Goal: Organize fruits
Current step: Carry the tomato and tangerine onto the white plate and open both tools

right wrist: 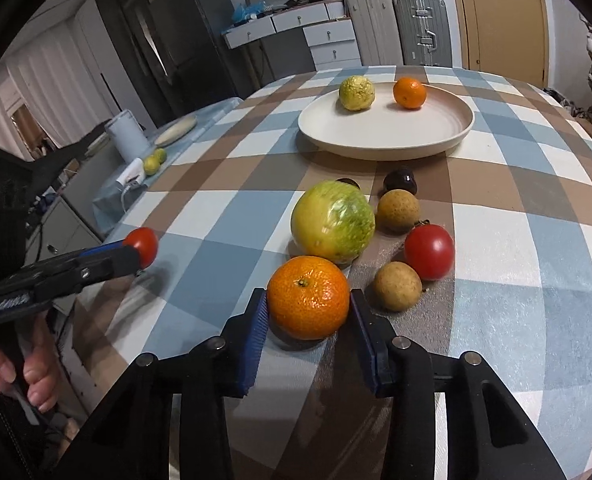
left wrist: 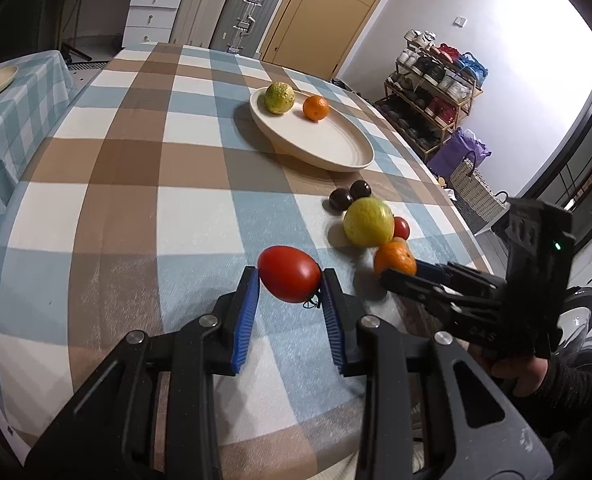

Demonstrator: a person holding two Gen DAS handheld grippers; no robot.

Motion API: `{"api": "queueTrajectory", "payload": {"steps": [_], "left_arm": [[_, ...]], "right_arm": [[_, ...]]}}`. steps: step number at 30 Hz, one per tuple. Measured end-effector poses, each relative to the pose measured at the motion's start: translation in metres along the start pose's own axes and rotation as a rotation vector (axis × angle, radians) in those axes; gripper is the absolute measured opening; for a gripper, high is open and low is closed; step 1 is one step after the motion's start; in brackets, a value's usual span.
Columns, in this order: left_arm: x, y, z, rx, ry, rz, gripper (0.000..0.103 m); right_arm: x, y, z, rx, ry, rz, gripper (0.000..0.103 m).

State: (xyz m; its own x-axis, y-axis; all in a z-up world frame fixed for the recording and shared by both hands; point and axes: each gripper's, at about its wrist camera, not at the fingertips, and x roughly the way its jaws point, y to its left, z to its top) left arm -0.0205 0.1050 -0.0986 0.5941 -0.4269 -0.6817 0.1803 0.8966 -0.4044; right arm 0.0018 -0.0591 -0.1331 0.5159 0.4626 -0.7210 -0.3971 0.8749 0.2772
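My left gripper (left wrist: 289, 280) is shut on a red tomato (left wrist: 289, 274), held just over the checked tablecloth; in the right wrist view the tomato (right wrist: 143, 242) shows at the tips of that gripper (right wrist: 135, 254). My right gripper (right wrist: 308, 296) has its blue pads against both sides of a mandarin (right wrist: 308, 302) resting on the cloth. Behind the mandarin lie a big yellow-green fruit (right wrist: 332, 222), another tomato (right wrist: 430, 252), two brown round fruits (right wrist: 398, 286) and dark plums (right wrist: 400, 182). Further back, the cream plate (right wrist: 384, 136) carries a yellow-green fruit (right wrist: 356, 93) and a mandarin (right wrist: 409, 93).
A second table (right wrist: 135, 188) to the left holds a white jug (right wrist: 127, 136), small yellow fruits (right wrist: 151, 162) and a plate (right wrist: 175, 130). The table's right edge (left wrist: 436, 176) drops toward a woven basket (left wrist: 476, 192) and a shoe rack (left wrist: 428, 92). Suitcases (right wrist: 420, 28) and drawers stand beyond.
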Motion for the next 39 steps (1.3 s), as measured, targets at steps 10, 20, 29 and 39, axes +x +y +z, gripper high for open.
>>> {"api": "queueTrajectory", "payload": {"steps": [10,20,29,39], "left_arm": [[0.028,-0.024,0.048,0.042,0.001,0.005,0.028],[0.072,-0.033,0.109,0.016,0.004,0.011,0.028],[0.114,-0.024,0.166,0.023,0.009,0.056,0.028],[0.161,0.008,0.2,0.01,0.041,0.047,0.028]], "right_arm": [[-0.03,-0.021,-0.005,0.014,-0.096,0.066,0.041],[-0.045,-0.055,0.023,0.062,-0.178,0.096,0.041],[-0.046,-0.07,0.107,-0.01,-0.235,0.077,0.041],[0.03,-0.079,0.193,-0.074,-0.097,0.091,0.041]]}}
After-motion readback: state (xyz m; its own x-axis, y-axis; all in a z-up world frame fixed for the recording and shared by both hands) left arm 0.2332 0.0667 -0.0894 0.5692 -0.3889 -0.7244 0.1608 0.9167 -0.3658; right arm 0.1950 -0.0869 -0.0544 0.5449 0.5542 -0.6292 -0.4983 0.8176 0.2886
